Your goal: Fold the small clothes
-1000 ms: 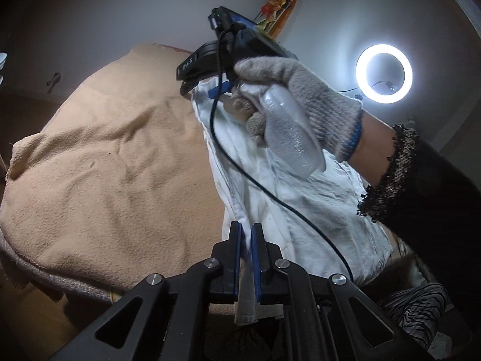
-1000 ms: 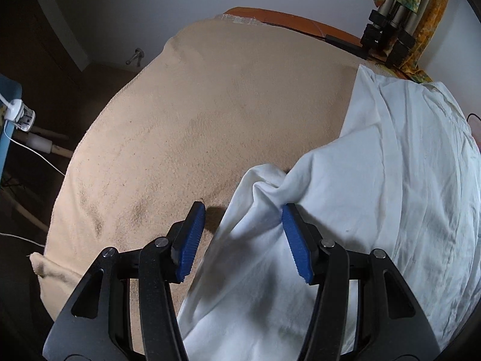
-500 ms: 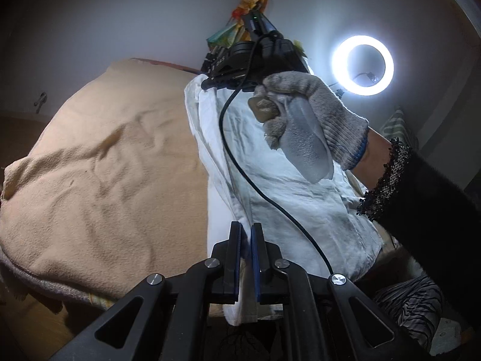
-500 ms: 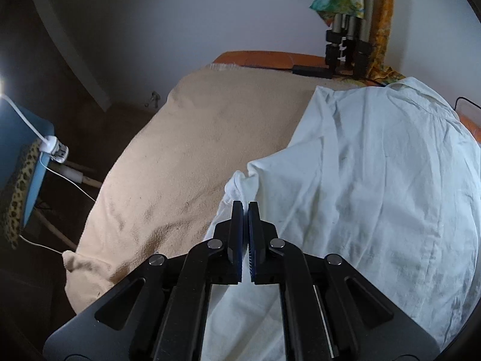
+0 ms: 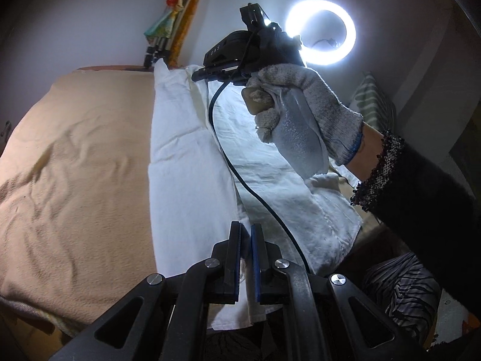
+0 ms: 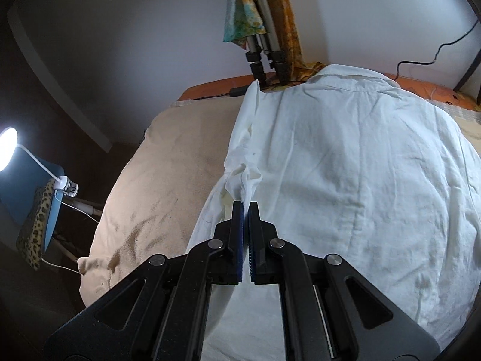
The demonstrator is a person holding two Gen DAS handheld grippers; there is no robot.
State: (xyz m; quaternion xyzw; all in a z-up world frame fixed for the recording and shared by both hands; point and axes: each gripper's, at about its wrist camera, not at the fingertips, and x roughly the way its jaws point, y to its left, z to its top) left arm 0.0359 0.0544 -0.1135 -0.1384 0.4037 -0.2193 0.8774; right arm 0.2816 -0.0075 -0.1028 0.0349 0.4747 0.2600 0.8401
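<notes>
A white shirt (image 6: 345, 162) lies spread on the right half of the bed, over a tan blanket (image 5: 75, 165), its collar toward the far edge. The left tongs (image 5: 246, 234) are closed on the shirt's hem at the near edge. The right tongs (image 6: 246, 210) are clamped on a pinch of cloth along the folded left side, raised a little off the blanket. The blanket's left half lies bare to the far-left corner.
</notes>
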